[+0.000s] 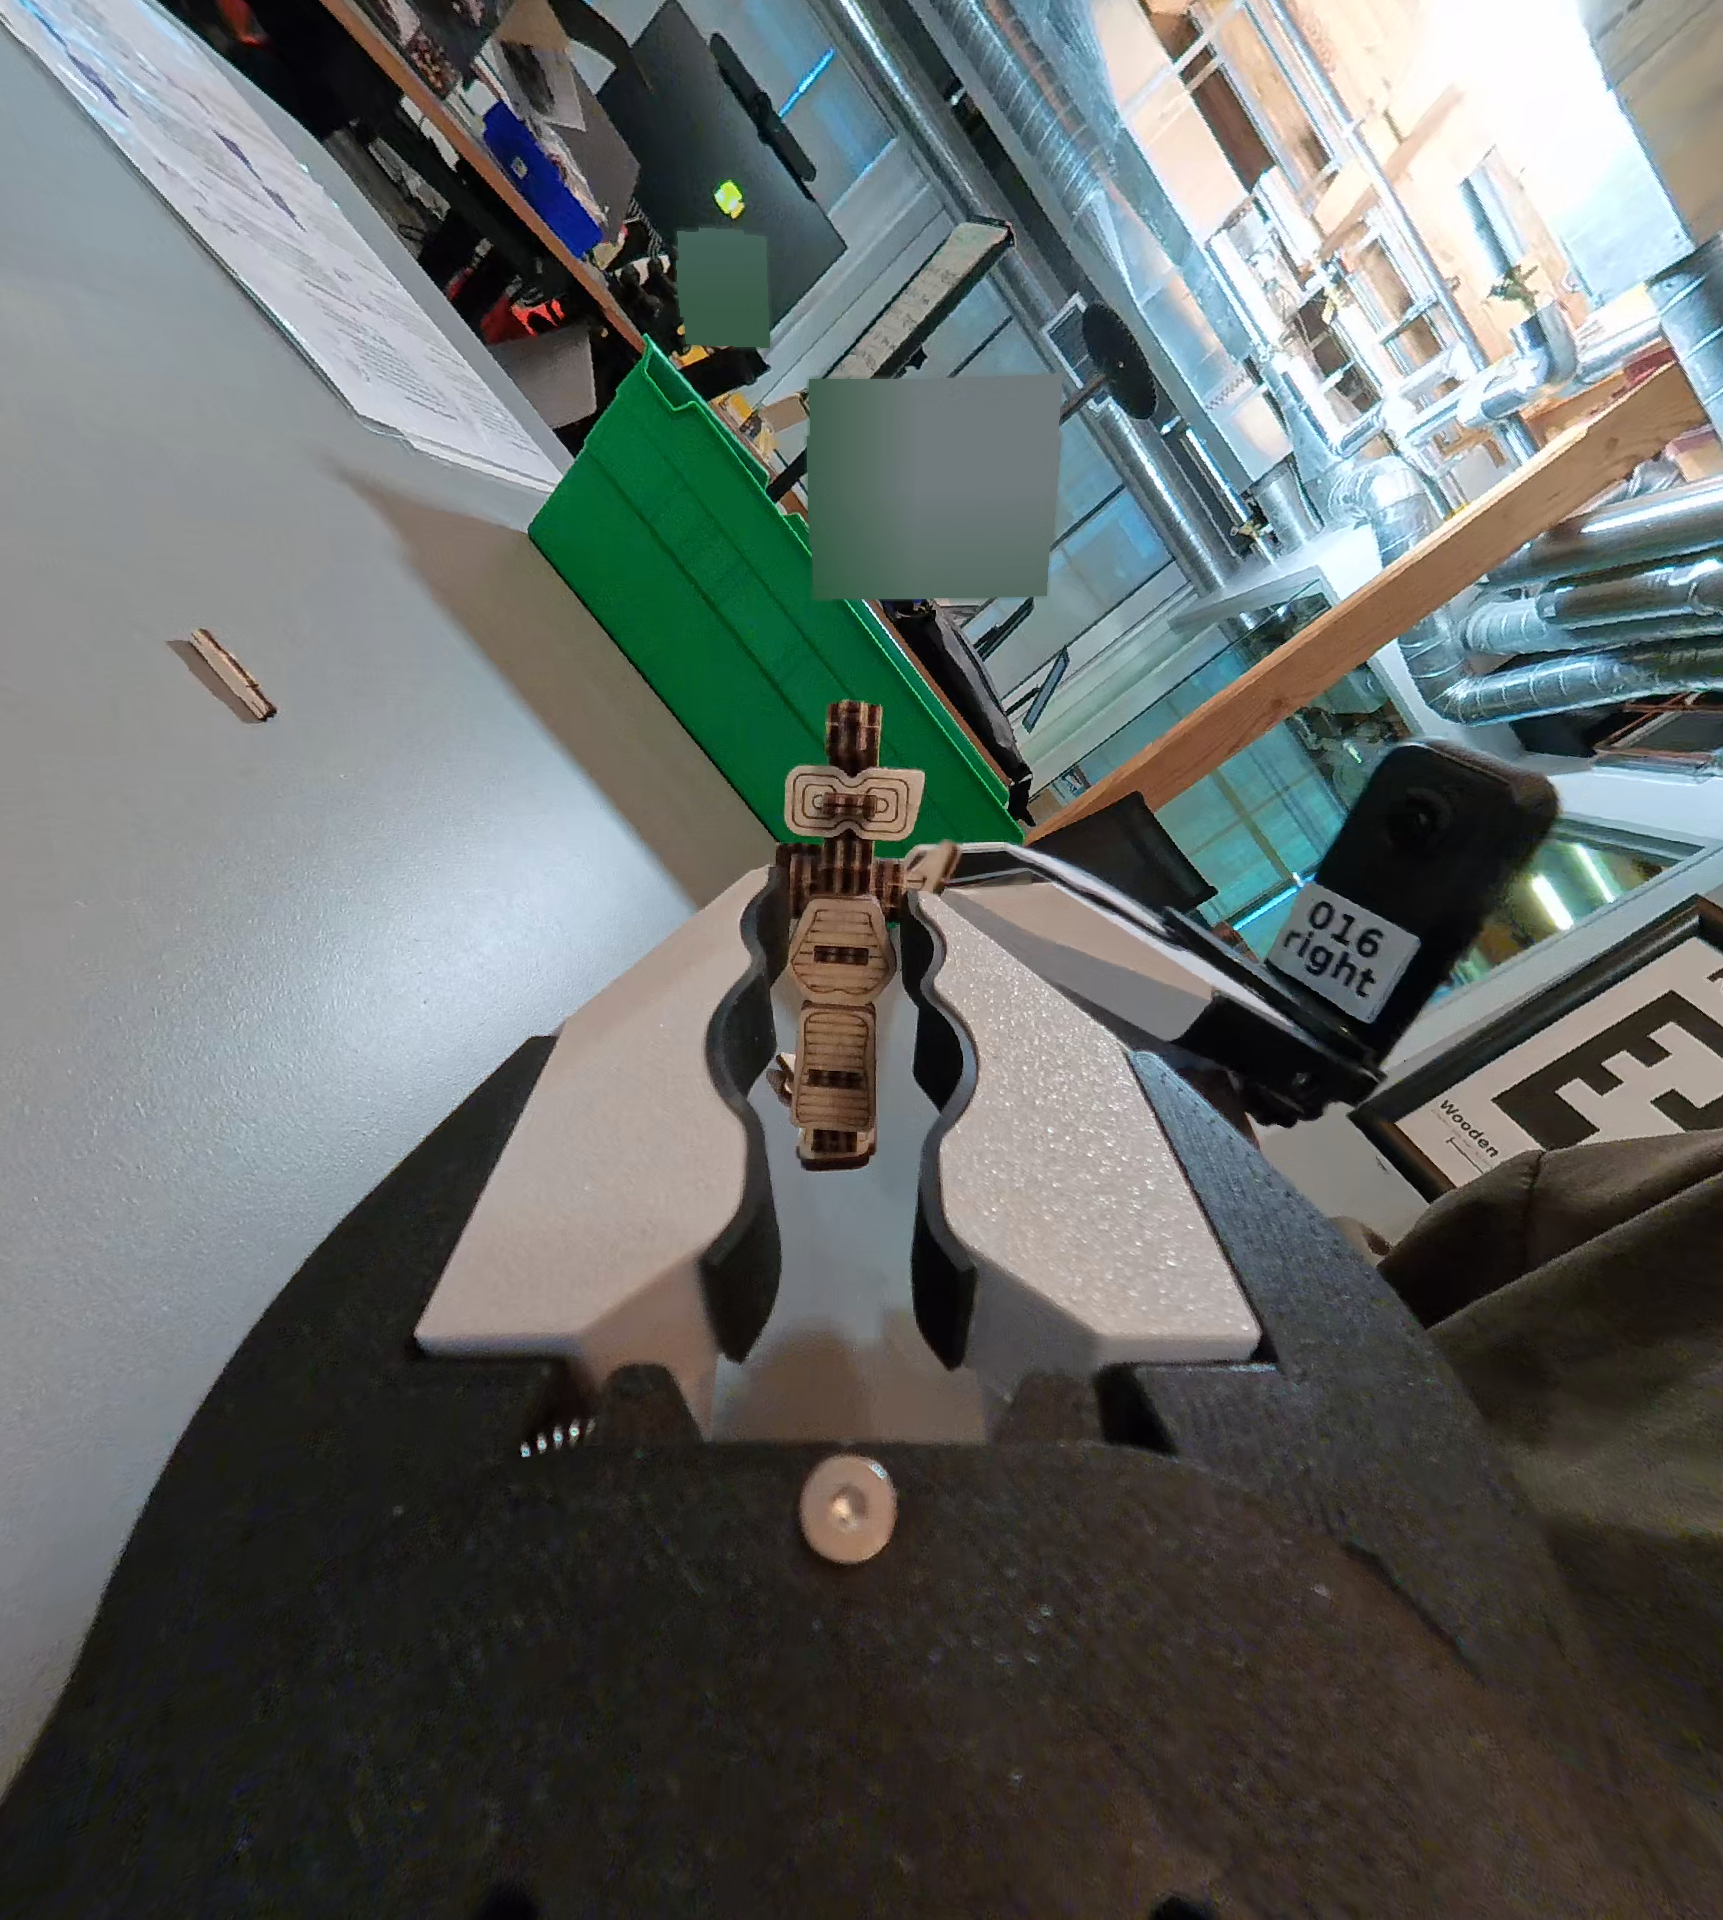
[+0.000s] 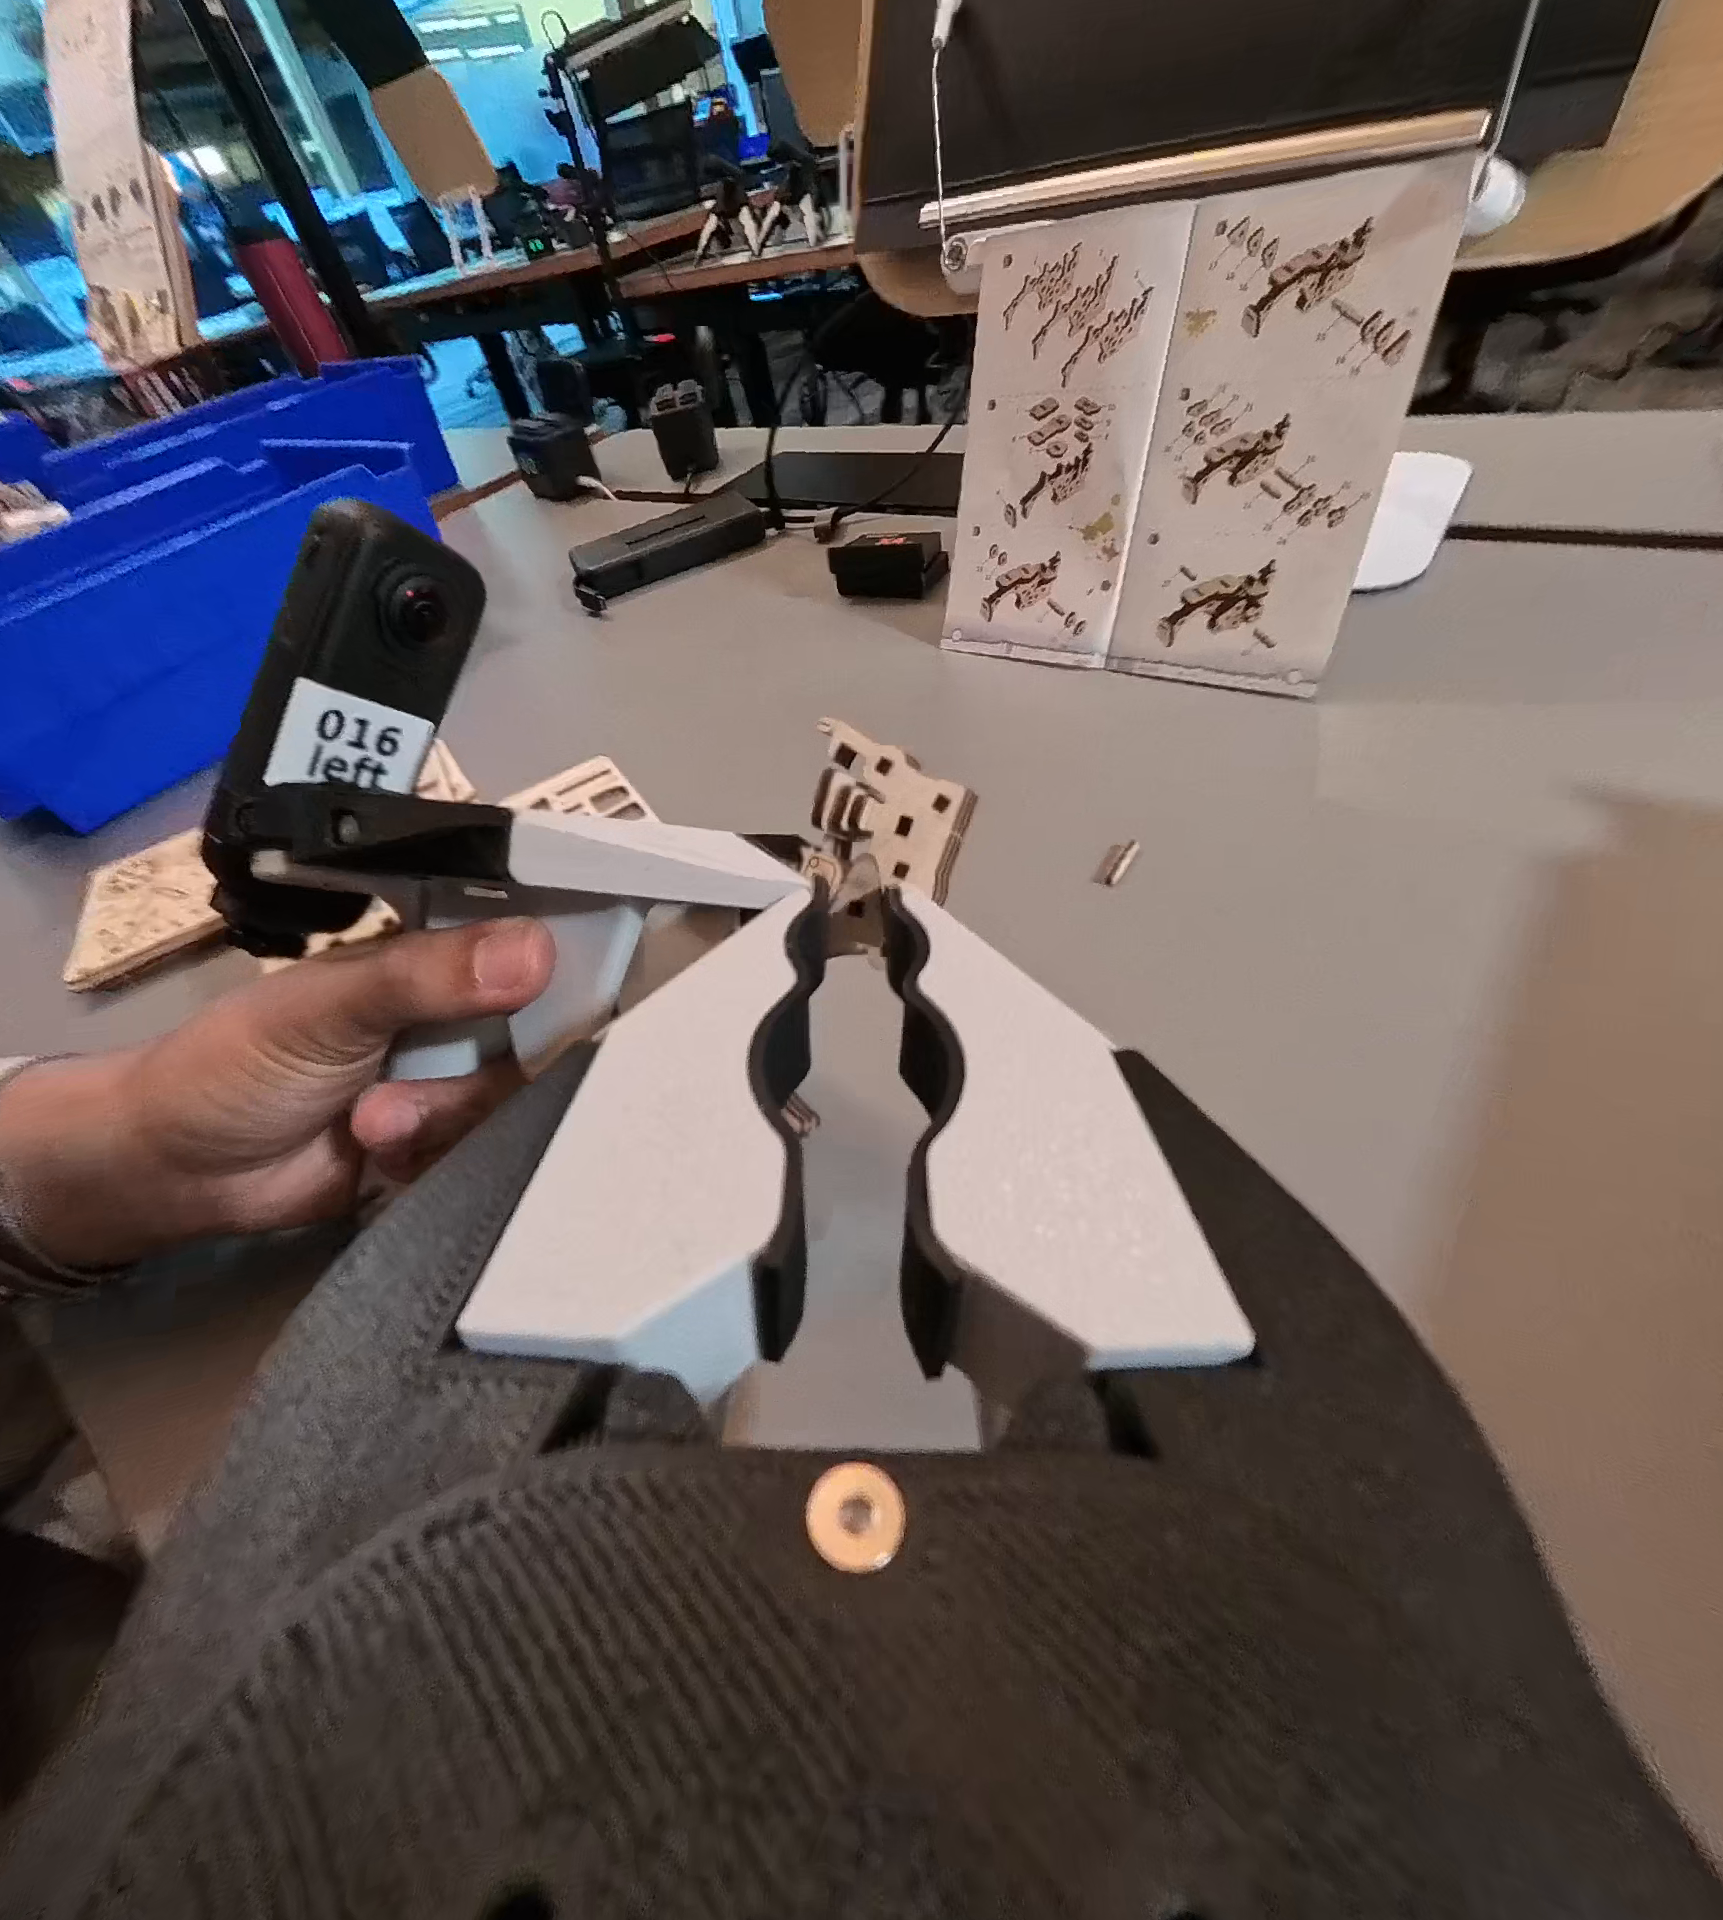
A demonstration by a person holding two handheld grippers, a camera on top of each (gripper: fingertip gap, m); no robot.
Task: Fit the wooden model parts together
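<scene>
My left gripper (image 1: 841, 904) is shut on the wooden model (image 1: 836, 966), a slotted, engraved assembly that stands up between its fingers and juts past the tips. In the right wrist view the left gripper (image 2: 800, 883) comes in from the left, held by a hand, with the model (image 2: 893, 816) sticking up beyond its tip. My right gripper (image 2: 852, 914) is shut on a small wooden part (image 2: 852, 902) and holds it against the side of the model. In the left wrist view the right gripper (image 1: 950, 871) reaches in from the right with the small part (image 1: 930, 864) at its tip.
A small loose wooden piece (image 2: 1115, 862) lies on the grey table (image 2: 1356, 935); it also shows in the left wrist view (image 1: 231, 675). Wooden part sheets (image 2: 140, 920) lie at the left beside blue bins (image 2: 109, 623). An instruction sheet (image 2: 1200, 436) stands behind. A green bin (image 1: 732, 603) stands beyond. My left and right fingertips are right by each other.
</scene>
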